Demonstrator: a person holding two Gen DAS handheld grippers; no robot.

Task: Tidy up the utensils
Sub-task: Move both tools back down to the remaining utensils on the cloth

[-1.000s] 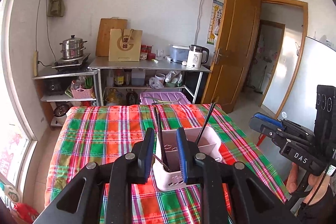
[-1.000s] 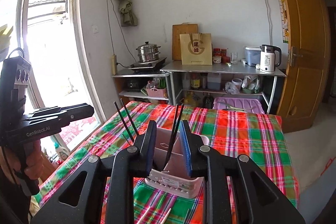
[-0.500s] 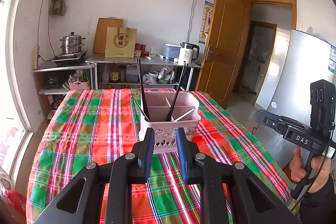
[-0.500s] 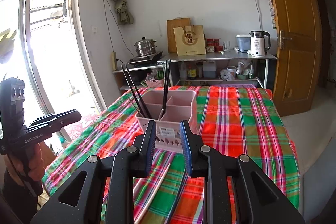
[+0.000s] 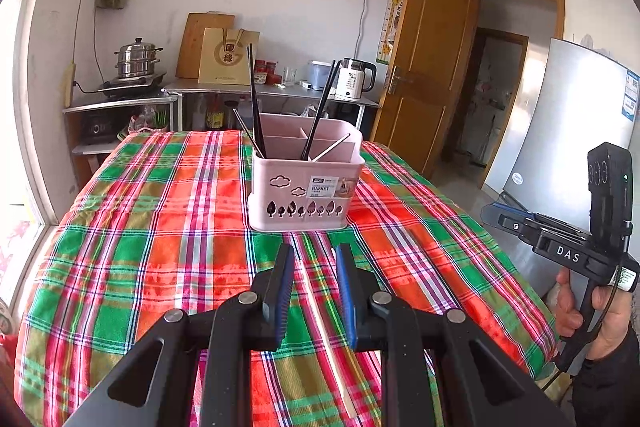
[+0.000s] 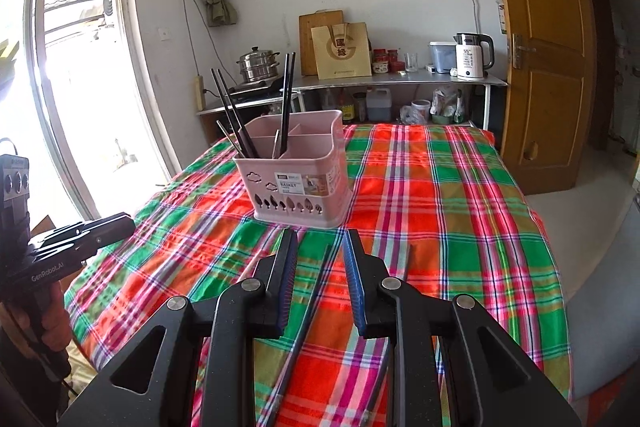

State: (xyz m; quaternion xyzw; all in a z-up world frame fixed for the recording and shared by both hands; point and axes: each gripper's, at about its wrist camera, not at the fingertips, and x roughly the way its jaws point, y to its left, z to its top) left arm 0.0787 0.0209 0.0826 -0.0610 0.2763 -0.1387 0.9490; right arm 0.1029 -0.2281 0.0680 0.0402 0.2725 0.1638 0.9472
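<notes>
- Ahead of the left gripper [image 5: 314, 259], whose fingers are matt black plastic with ribbed blue pads: a smooth pink plastic basket [image 5: 306, 195].
- Beneath it: woven plaid tablecloth [image 5: 160, 227], matt.
- Between its fingers: a pale wooden chopstick [image 5: 326, 327].
- Inside the basket: glossy black chopsticks [image 5: 254, 99].

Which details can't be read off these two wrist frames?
- Left wrist view: near end of the pale chopstick on the plaid tablecloth, hidden under the left claw.
- Right wrist view: near end of the dark chopstick, covered by the right claw.
- Both views: lower ends of the utensils inside the pink basket, behind its wall.
- Basket label: small print unreadable.
</notes>
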